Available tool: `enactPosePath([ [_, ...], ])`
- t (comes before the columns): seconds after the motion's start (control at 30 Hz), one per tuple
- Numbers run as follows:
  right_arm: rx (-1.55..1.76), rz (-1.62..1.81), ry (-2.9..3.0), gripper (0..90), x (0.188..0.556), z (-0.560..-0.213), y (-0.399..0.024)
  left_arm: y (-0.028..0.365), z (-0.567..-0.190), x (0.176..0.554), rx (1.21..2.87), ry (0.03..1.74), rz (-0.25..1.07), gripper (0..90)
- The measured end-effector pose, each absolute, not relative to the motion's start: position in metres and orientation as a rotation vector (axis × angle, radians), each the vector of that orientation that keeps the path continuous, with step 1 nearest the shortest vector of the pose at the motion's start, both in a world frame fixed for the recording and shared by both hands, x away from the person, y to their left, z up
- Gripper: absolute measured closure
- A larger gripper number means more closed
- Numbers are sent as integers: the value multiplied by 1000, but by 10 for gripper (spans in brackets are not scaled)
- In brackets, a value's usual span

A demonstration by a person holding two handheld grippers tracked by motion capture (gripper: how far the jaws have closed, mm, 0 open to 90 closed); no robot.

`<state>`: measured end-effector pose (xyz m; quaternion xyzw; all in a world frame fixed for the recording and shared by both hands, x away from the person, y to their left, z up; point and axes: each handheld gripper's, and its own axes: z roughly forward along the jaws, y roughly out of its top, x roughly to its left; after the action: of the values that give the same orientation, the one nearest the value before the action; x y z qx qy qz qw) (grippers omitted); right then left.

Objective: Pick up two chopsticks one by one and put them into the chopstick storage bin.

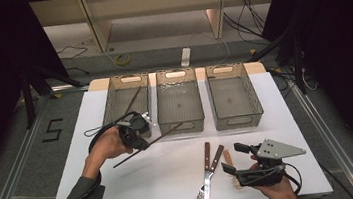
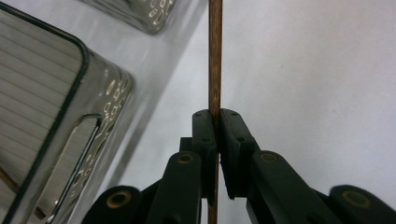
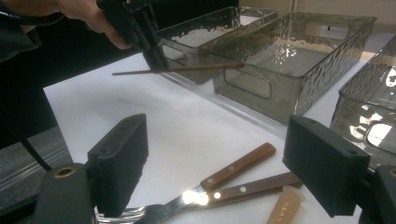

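Already one chopstick (image 1: 133,100) lies in the left bin (image 1: 125,81). Now the left gripper (image 1: 141,136) has its fingers closed tight on a second chopstick (image 1: 161,137), held up over the worktop (image 1: 173,175) just beside the bins. Still left: the fork (image 1: 204,177), knife (image 1: 211,168) and a small pale thing. The right gripper (image 1: 235,159) waits, fingers open.

Three clear bins (image 1: 183,128) stand side by side across the far half of the table (image 1: 91,119), their near walls barring any low reach forward. The chopstick (image 1: 161,136) juts level in front of the middle bin. A knife (image 1: 211,165), fork (image 1: 204,177) and small pale piece (image 1: 229,161) clutter the near right. Bare white surface lies open between them and the left gripper (image 1: 137,134), and along the left edge.
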<state>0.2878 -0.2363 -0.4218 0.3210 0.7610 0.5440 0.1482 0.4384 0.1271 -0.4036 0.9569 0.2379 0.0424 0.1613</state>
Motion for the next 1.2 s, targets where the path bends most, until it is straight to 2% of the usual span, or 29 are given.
enactPosePath([
  [0.57, 925, 1561, 2188, 226, 288, -422, -236, 162, -377, 446, 2517, 827, 218, 847],
  [1.2, 931, 1557, 2191, 226, 288, -423, -236, 196, -373, 457, 2263, 1052, 286, 847],
])
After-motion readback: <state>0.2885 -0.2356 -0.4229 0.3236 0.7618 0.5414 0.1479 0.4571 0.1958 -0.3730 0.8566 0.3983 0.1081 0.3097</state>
